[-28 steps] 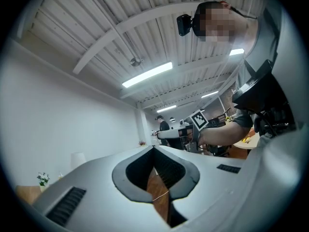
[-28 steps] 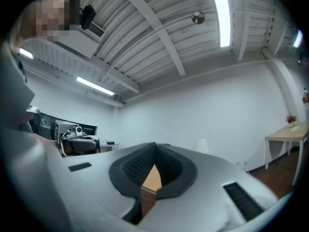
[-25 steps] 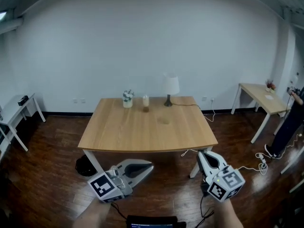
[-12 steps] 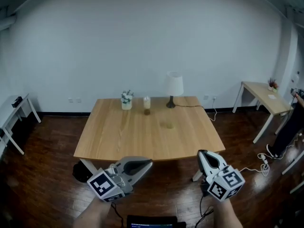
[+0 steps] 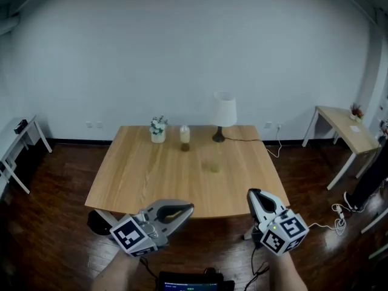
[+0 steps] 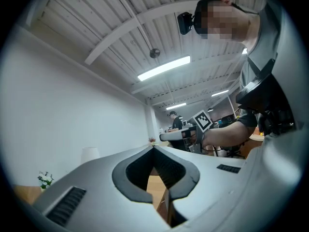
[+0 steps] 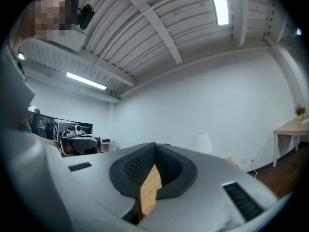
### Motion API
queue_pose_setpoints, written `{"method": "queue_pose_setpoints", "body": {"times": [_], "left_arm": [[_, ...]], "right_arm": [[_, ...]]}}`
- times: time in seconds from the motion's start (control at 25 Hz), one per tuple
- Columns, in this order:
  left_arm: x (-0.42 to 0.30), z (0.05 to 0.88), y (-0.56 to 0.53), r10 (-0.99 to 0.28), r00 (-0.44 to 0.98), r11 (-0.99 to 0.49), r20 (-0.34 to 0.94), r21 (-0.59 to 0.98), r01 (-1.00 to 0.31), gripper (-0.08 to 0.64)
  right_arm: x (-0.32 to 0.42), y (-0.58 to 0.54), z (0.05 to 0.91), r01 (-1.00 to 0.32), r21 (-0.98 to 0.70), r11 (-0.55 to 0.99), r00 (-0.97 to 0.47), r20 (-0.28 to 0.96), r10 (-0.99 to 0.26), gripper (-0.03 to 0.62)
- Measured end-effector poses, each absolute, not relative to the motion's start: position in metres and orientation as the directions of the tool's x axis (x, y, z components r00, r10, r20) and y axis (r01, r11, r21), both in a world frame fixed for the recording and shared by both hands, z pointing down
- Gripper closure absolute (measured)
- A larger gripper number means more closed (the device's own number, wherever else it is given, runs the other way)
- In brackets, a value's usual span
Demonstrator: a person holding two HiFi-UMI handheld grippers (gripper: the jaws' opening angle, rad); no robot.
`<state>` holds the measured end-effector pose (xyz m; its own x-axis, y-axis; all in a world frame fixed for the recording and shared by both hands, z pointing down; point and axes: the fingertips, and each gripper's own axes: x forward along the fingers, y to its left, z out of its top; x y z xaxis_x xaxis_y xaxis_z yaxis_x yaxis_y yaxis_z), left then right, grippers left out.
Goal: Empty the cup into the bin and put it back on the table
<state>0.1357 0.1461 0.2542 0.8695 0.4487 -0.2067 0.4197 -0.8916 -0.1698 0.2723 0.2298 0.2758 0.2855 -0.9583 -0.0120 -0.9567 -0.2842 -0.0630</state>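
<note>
In the head view a wooden table (image 5: 145,180) stands ahead. On its far side is a pale cup-like container (image 5: 184,137) with something brown at its bottom, and a small faint greenish thing (image 5: 214,165) lies mid-table. A dark bin (image 5: 97,222) sits on the floor under the table's near left corner. My left gripper (image 5: 189,208) is shut and empty just before the near edge. My right gripper (image 5: 250,193) is also shut and empty, at the near right corner. The two gripper views show the left gripper (image 6: 153,149) and the right gripper (image 7: 155,144) with tips together.
A white lamp (image 5: 223,111) and a small potted plant (image 5: 158,128) stand at the table's far edge. Side tables flank the room at left (image 5: 18,135) and right (image 5: 339,123). A person (image 5: 373,180) stands at the right edge, with cables (image 5: 336,214) on the floor.
The table has come closer and larger in the head view. Both grippers, still shut, have moved forward up to its near edge.
</note>
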Motion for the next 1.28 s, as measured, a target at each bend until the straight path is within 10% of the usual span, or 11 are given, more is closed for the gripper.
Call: {"method": "queue_pose_setpoints", "body": {"times": [1.28], "left_arm": [[0.308,0.248,-0.002,0.405,0.884,-0.914,-0.233,-0.115,0.388,0.56]], "right_arm": [[0.448,0.089,0.281,-0.955,-0.065,-0.29,0.29,0.011,-0.957,0.592]]}}
